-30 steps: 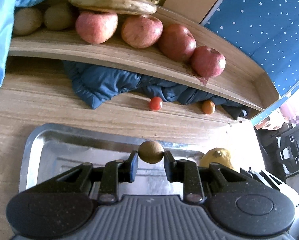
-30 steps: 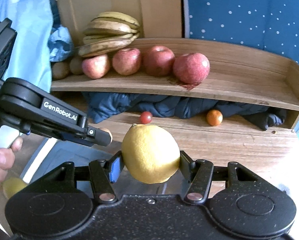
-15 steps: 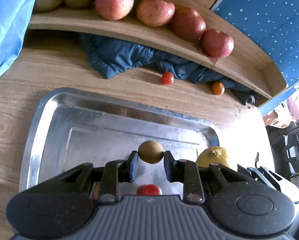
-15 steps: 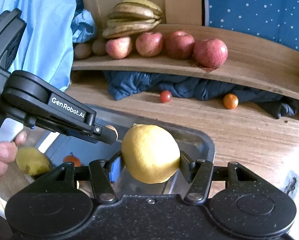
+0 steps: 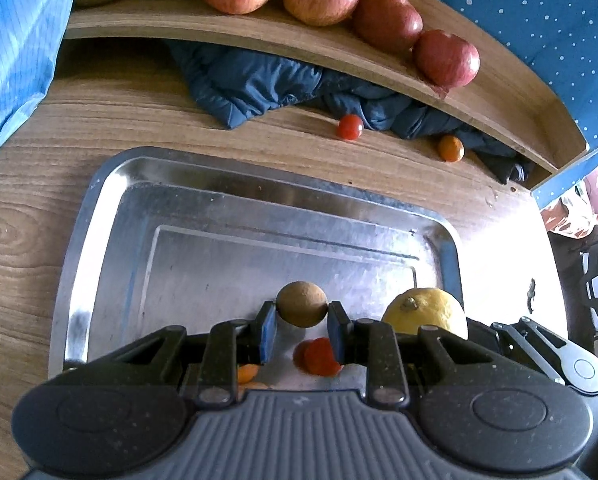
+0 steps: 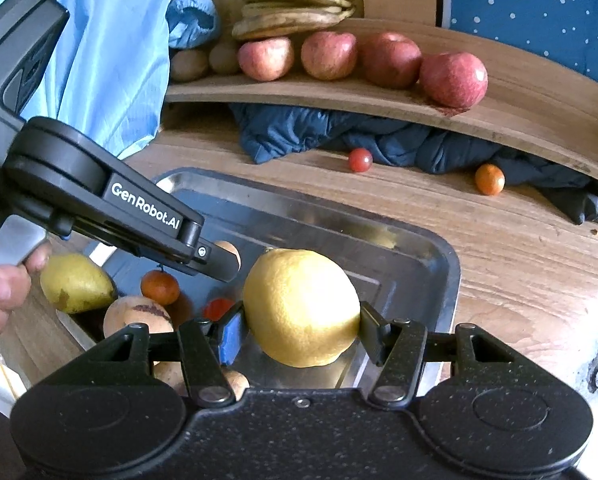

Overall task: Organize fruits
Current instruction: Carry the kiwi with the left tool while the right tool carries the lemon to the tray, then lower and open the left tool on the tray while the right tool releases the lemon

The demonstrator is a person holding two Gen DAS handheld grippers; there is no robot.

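My left gripper (image 5: 301, 320) is shut on a small round brown fruit (image 5: 301, 303) and holds it above the near part of the metal tray (image 5: 227, 220). My right gripper (image 6: 299, 330) is shut on a yellow lemon (image 6: 301, 306), also over the tray (image 6: 419, 248); the lemon shows in the left wrist view (image 5: 425, 312). The left gripper (image 6: 229, 262) crosses the right wrist view from the left. Red and orange small fruits (image 5: 319, 356) lie in the tray under the left gripper. A pear (image 6: 75, 282) and other fruits (image 6: 137, 316) lie at the tray's near left.
A wooden shelf (image 6: 379, 98) at the back carries several apples (image 6: 453, 78), bananas (image 6: 299, 0) and kiwis (image 6: 189, 64). Under it lie a dark blue cloth (image 6: 339, 136), a red tomato (image 6: 359, 159) and a small orange fruit (image 6: 489, 179) on the wooden table (image 6: 519, 248).
Both grippers have pulled back from the shelf with their fruits still held. More of the tray and the fruits at its near end have come into view.
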